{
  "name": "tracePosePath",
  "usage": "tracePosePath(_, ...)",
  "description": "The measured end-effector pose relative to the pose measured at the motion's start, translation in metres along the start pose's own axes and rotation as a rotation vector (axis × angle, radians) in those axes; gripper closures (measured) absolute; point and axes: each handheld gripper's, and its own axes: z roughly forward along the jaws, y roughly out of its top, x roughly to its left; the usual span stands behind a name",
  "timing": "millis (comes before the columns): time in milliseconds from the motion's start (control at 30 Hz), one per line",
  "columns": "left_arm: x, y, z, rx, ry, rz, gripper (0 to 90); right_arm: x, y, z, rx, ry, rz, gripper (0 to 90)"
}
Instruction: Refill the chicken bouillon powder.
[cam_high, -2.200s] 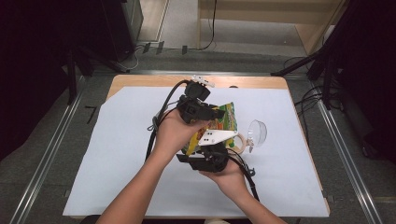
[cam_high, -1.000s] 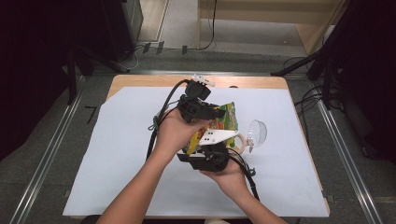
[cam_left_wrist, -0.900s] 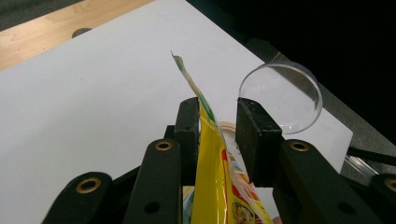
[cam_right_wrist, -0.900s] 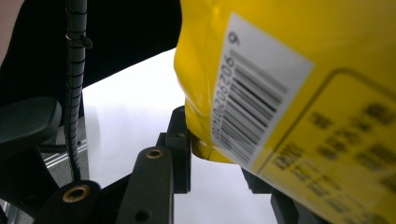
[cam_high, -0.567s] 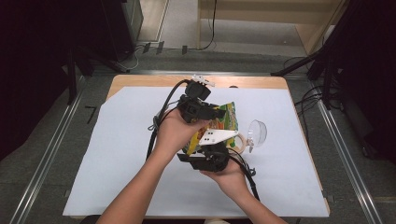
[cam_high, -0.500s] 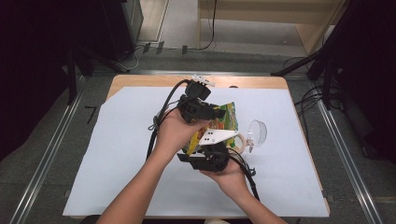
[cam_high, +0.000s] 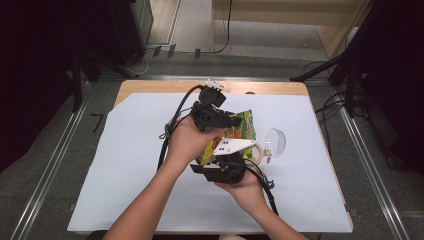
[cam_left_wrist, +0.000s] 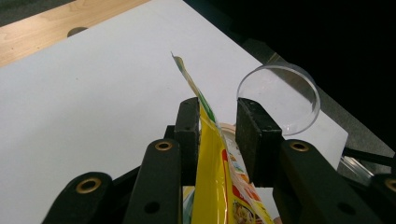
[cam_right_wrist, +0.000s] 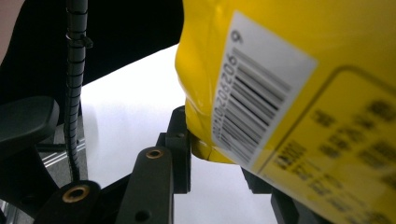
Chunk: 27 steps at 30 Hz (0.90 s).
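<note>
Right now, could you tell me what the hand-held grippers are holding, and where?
Both hold the yellow packet: left hand-held gripper at its top edge, right hand-held gripper at a lower corner.

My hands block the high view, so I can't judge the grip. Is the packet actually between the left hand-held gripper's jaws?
Observer: Yes. In the left gripper view the yellow packet rises edge-on between the pads of the left hand-held gripper.
Operator: And the right one?
Observer: The right gripper view shows the packet's lower corner in the right hand-held gripper, with one pad against it. The other pad is hidden behind the packet.
Operator: Anything printed on that side?
Observer: A white barcode label faces that camera.
</note>
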Motion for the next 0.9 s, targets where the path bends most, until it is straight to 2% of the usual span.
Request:
tracePosePath(500, -0.0016, 0.0027, 0.0008, 0.003, 0.000, 0.010, 71.1, -0.0007, 0.0005, -0.0012, -0.007, -0.003, -0.003, 69.4)
tracePosePath(900, 0.0003, 0.0060, 0.0014, 0.021, -0.006, -0.003, 70.8, -0.0006, 0.0027, -0.0031, -0.007, -0.001, 0.003, 69.3)
